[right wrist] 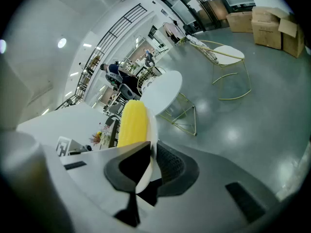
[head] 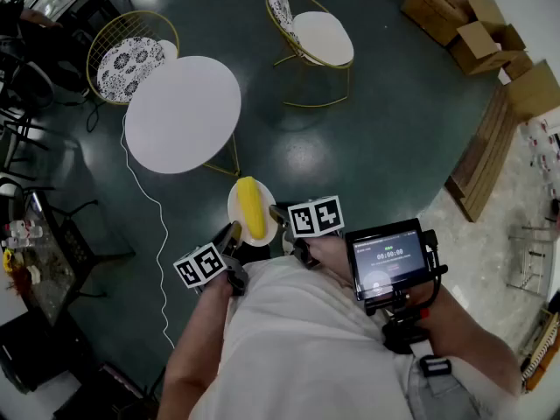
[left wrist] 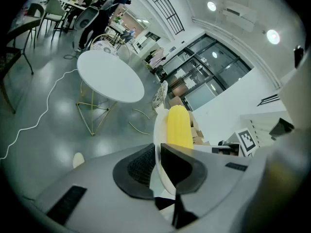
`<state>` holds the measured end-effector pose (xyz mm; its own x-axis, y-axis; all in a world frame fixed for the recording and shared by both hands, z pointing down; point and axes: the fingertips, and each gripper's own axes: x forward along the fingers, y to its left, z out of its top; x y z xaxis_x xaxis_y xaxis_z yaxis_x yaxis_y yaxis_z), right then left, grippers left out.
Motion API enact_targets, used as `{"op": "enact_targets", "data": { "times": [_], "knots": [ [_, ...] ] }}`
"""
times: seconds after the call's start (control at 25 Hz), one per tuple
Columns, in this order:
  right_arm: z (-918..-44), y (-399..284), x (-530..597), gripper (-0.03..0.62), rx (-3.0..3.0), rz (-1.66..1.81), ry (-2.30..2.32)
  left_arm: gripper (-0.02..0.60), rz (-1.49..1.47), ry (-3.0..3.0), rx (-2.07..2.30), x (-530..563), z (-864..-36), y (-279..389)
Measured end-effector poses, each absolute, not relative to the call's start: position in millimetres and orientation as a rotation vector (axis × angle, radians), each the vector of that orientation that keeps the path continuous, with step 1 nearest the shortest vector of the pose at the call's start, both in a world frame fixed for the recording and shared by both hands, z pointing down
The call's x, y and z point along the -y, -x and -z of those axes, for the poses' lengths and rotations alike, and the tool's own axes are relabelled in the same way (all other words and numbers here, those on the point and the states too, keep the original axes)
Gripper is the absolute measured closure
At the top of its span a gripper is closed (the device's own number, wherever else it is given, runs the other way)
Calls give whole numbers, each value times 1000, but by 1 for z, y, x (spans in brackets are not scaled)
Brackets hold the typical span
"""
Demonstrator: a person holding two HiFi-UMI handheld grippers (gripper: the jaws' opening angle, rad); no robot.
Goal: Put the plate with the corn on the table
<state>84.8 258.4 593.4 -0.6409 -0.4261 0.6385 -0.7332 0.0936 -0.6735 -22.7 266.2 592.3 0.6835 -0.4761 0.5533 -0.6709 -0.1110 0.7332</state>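
Observation:
A small white plate (head: pixel 238 220) with a yellow corn cob (head: pixel 251 206) on it is held in the air, just short of the round white table (head: pixel 182 114). My left gripper (head: pixel 233 234) is shut on the plate's near left rim, my right gripper (head: pixel 278 215) shut on its right rim. In the left gripper view the plate (left wrist: pixel 158 130) stands edge-on between the jaws with the corn (left wrist: pixel 178 126) behind it and the table (left wrist: pixel 110 75) ahead. The right gripper view shows the same plate rim (right wrist: pixel 151 130) pinched, the corn (right wrist: pixel 132 122) on its left.
Two gold wire chairs stand by the table, one patterned (head: pixel 129 63) at the back left, one white-seated (head: pixel 320 38) to the right. A white cable (head: pixel 161 234) runs over the dark floor. Cardboard boxes (head: pixel 468 17) lie at the far right. A dark side table (head: pixel 39 252) is at left.

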Motion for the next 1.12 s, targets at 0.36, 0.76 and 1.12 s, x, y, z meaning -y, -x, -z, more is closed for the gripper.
{"op": "enact_targets", "data": {
  "times": [0.36,0.76,1.12],
  "knots": [
    [-573,-83,-344,543,2123,-1559,-1133,540,-207,-1747,927,-356,-570,24],
    [-568,-44,-372,543,2110,-1562,-1123,543,-190,-1741,948,-387,-564,63],
    [-567,-8,-386,545,2097,-1568,-1130,543,-168,-1721,923,-401,-567,100]
  ]
}}
